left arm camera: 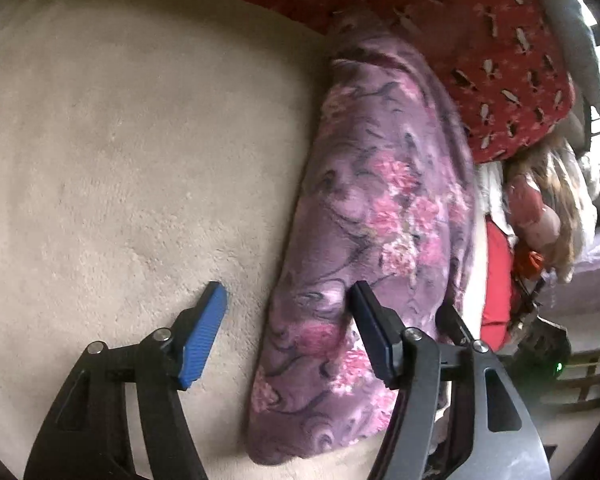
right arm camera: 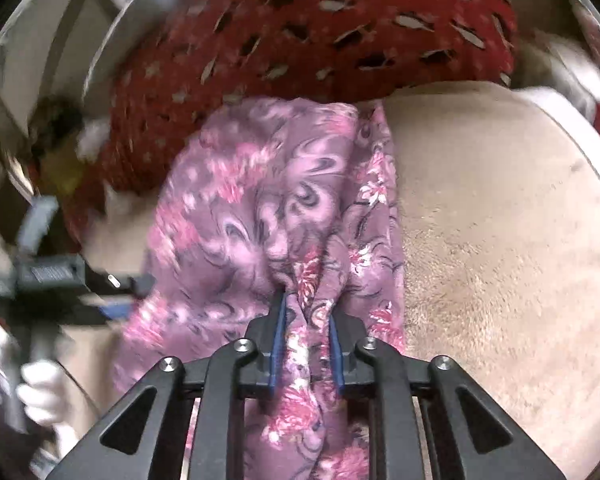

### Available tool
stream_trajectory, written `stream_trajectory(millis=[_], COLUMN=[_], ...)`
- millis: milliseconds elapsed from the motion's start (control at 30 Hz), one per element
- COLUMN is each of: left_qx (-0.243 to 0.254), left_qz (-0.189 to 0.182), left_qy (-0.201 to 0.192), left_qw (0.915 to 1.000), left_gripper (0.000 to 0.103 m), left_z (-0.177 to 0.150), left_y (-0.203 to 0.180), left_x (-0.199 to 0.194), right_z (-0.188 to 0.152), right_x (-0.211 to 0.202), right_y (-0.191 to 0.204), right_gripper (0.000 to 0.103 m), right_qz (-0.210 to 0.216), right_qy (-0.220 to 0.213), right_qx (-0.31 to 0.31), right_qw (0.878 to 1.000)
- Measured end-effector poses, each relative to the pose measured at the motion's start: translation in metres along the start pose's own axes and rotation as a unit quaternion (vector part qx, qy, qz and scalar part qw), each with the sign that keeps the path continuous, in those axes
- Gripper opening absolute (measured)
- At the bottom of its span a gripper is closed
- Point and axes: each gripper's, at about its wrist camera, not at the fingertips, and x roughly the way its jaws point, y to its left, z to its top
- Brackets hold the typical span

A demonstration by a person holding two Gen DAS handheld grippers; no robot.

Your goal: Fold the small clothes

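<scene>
One garment: a purple floral cloth [right arm camera: 260, 200] lies in a long bunched strip on the beige plush surface [left arm camera: 120, 140], its far end against the red patterned fabric [right arm camera: 300, 40].
Right claw [right arm camera: 306, 344]: clamped on a gathered fold at the cloth's near end, probably to lift or drag it flat.
Left claw [left arm camera: 288, 300]: fingers apart, gripping nothing; one blue pad [left arm camera: 204, 336] over the plush, the other over the cloth, apparently straddling its edge to take it.
Count: two claws, one cloth.
</scene>
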Motion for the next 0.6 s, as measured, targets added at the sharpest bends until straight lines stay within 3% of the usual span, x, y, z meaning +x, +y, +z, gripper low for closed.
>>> stream_trajectory(millis=[67, 133, 200, 300, 367, 400, 500, 600], left_qx=[-0.009, -0.017, -0.025, -0.038, -0.041, -0.039, -0.033, -0.045], left_qz=[-0.019, -0.029, -0.037, -0.044, -0.050, -0.057, -0.060, -0.013], left_qy=[-0.004, -0.019, -0.025, -0.012, -0.003, -0.003, -0.016, -0.011], left_qw=[0.9998, 0.9992, 0.9987, 0.9982, 0.9979, 0.9976, 0.9975, 0.9988], left_gripper=[0.064, 0.064, 0.064, 0.064, 0.064, 0.064, 0.064, 0.069], left_z=[0.005, 0.014, 0.024, 0.036, 0.041, 0.043, 0.050, 0.056], left_y=[0.003, 0.003, 0.003, -0.005, -0.014, -0.016, -0.022, -0.020], left_x=[-0.008, -0.017, -0.020, -0.011, -0.004, -0.003, 0.000, 0.026], right_z=[0.007, 0.018, 0.031, 0.050, 0.063, 0.070, 0.089, 0.097], right_x=[-0.009, -0.017, -0.016, 0.007, 0.026, 0.030, 0.018, 0.025], right_y=[0.000, -0.004, -0.009, -0.007, -0.006, 0.001, 0.026, 0.016], right_gripper=[0.028, 0.044, 0.052, 0.052, 0.038, 0.016, 0.016, 0.016], right_qz=[0.020, 0.045, 0.044, 0.040, 0.038, 0.036, 0.036, 0.006], right_qy=[-0.011, -0.040, -0.061, -0.053, -0.017, -0.013, -0.051, -0.059], right_qx=[0.025, 0.050, 0.073, 0.087, 0.086, 0.067, -0.024, -0.027], right_qw=[0.999, 0.997, 0.994, 0.994, 0.995, 0.997, 0.998, 0.998])
